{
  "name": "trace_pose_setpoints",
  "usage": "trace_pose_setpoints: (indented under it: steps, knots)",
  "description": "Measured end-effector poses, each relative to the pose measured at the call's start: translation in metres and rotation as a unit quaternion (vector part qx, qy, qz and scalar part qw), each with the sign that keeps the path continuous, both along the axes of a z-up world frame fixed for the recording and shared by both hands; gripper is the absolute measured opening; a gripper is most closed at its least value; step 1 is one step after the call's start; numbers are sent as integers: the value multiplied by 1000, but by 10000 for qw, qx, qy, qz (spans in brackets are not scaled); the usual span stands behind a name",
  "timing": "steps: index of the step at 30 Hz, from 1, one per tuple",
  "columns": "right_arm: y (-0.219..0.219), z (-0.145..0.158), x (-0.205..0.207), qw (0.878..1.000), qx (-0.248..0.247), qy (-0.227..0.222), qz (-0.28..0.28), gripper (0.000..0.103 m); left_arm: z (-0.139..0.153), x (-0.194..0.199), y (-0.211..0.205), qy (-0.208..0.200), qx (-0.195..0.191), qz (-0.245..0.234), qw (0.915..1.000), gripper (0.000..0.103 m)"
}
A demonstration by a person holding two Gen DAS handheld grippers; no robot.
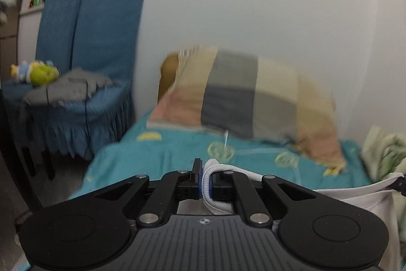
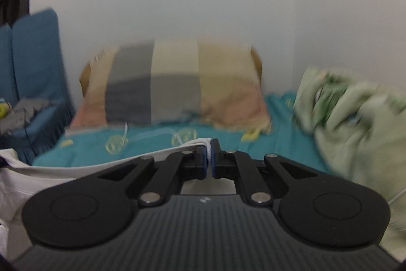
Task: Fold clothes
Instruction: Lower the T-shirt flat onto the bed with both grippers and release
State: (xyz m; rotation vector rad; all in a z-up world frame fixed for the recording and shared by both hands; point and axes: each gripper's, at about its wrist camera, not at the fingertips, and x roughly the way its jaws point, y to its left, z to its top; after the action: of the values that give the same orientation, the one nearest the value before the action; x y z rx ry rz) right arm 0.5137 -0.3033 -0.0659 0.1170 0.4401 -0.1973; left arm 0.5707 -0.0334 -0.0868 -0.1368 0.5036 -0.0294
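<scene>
Showing blue chair [image 1: 101,42] fully leftward, green blanket [image 2: 355,123] rightward

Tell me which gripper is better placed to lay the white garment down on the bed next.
Neither alone: the left gripper and right gripper are each shut on a ribbed edge of the white garment, stretched between them above the teal bedsheet.

pillow [image 1: 251,98] at head of bed [image 1: 162,154] against wall, chair [image 1: 96,47] left of bed (cloth [image 1: 68,88] and toy [image 1: 41,73] on seat), crumpled blanket [image 2: 355,123] on bed right of pillow, garment [image 2: 76,166] stretched before pillow
</scene>
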Motion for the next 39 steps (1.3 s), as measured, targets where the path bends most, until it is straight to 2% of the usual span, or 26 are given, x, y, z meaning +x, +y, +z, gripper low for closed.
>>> trace_pose_setpoints:
  steps: [2, 6, 9, 10, 11, 12, 13, 14, 15, 17, 20, 24, 28, 33, 36, 39]
  knots:
    - [-8, -39, 25, 9992, 241, 319, 46, 7, -36, 30, 1, 429, -117, -19, 9990, 5]
    - [-26, -79, 40, 9929, 909, 748, 146, 7, -81, 56, 1, 964, -210, -141, 9950, 5]
    - [-31, -83, 42, 9896, 1095, 888, 289, 11, -95, 57, 6, 1202, -265, -225, 9921, 7]
    - [-31, -81, 44, 9888, 1108, 938, 347, 14, -96, 55, 7, 1261, -264, -255, 9913, 12]
    - [-30, -79, 46, 9881, 1107, 984, 405, 20, -92, 52, 9, 1279, -329, -290, 9908, 16]
    - [-29, -77, 46, 9872, 1140, 1010, 468, 34, -89, 50, 12, 1307, -401, -338, 9900, 21]
    - [-28, -74, 45, 9861, 1186, 1030, 532, 46, -85, 47, 14, 1345, -398, -415, 9892, 38]
    - [-27, -71, 44, 9850, 1232, 1050, 596, 74, -81, 45, 17, 1384, -385, -495, 9884, 54]
    - [-26, -68, 44, 9838, 1278, 1070, 660, 88, -77, 42, 19, 1423, -372, -575, 9874, 58]
    - [-23, -62, 41, 9815, 1342, 1125, 772, 86, -63, 27, 26, 1394, -318, -794, 9865, 67]
    - [-17, -48, 21, 9834, 1269, 1080, 715, 86, -34, -11, 39, 1240, -440, -1047, 9858, 80]
    - [-14, -27, -26, 9851, 1264, 1017, 575, 86, 2, -74, 57, 1061, -504, -1189, 9859, 83]
    - [-9, -4, -92, 9854, 1377, 840, 540, 86, 25, -137, 86, 939, -739, -1193, 9856, 84]
    - [-1, 18, -190, 9854, 1435, 671, 618, 86, 41, -231, 132, 844, -1318, -895, 9836, 84]
    - [7, 28, -251, 9857, 1424, 609, 666, 86, 40, -278, 161, 882, -1914, -589, 9758, 84]
    - [17, 36, -306, 9845, 1438, 697, 727, 86, 38, -321, 186, 833, -2281, -302, 9696, 84]
